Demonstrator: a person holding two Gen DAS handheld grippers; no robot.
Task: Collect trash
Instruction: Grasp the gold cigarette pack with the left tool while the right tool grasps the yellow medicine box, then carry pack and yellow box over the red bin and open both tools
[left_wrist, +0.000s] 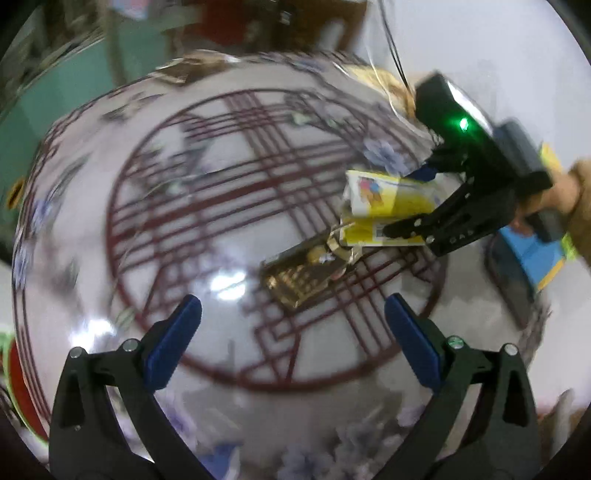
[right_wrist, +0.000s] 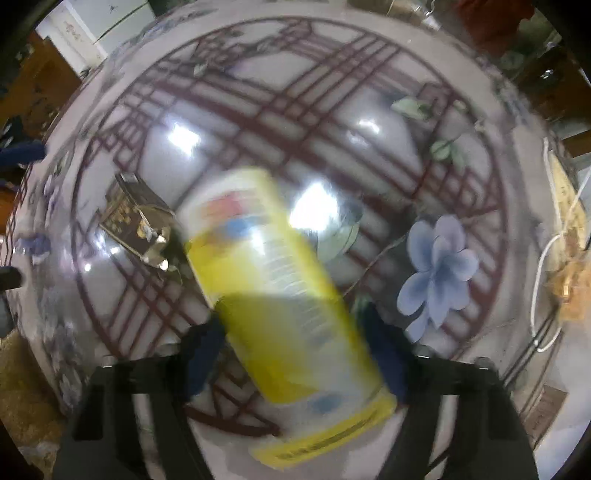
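Observation:
A yellow and white carton (left_wrist: 388, 206) lies on the round glass table (left_wrist: 110, 354), right of centre. My right gripper (left_wrist: 402, 201) reaches in from the right and is shut on it. In the right wrist view the yellow carton (right_wrist: 280, 295) sits blurred between my blue pads (right_wrist: 384, 354). A crumpled gold and brown wrapper (left_wrist: 306, 275) lies flat just left of the carton; it also shows in the right wrist view (right_wrist: 136, 225). My left gripper (left_wrist: 291, 317) is open and empty, above the table just short of the wrapper.
The table top carries a dark red lattice pattern (left_wrist: 207, 206) and blue flowers (right_wrist: 439, 269). A white cord (right_wrist: 539, 280) and tan clutter (right_wrist: 572, 258) lie at the table's right edge. A blue and yellow item (left_wrist: 535, 258) lies on the floor beyond the table.

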